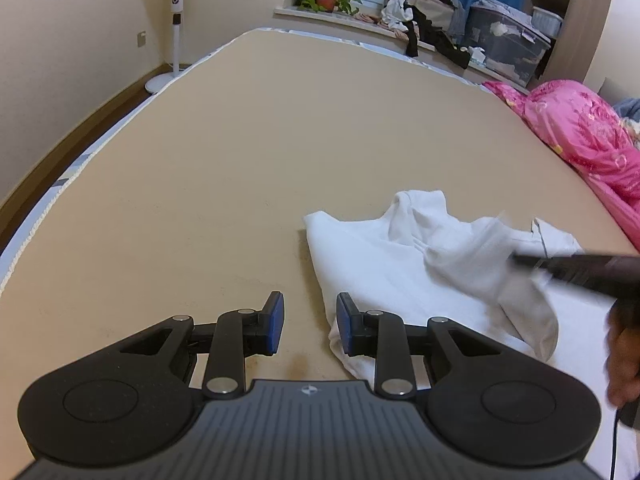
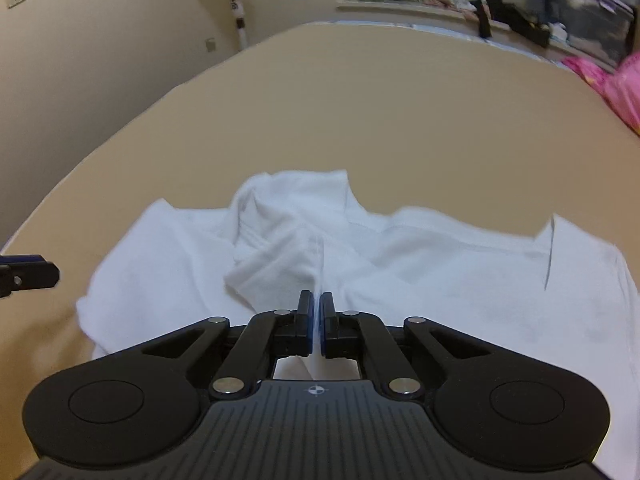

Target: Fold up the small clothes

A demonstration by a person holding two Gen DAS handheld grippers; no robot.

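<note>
A: What does your left wrist view show?

B: Your left gripper [image 1: 310, 322] has its jaws partly open with nothing between them, only bare tan bed [image 1: 240, 160]. Its right finger sits over the near left corner of the white garment [image 1: 384, 264], which lies rumpled on the near right part of the bed. Your right gripper [image 1: 520, 258] comes in blurred from the right edge, over the cloth, with your hand [image 1: 622, 356] behind it.

A: And the right wrist view?

B: Your right gripper [image 2: 316, 314] has its jaws nearly together, pinching a thin fold of the white garment [image 2: 440, 280]. The cloth spreads wide ahead of you, bunched in the middle. Your left gripper's fingertip [image 2: 28, 274] pokes in at the left edge.
</note>
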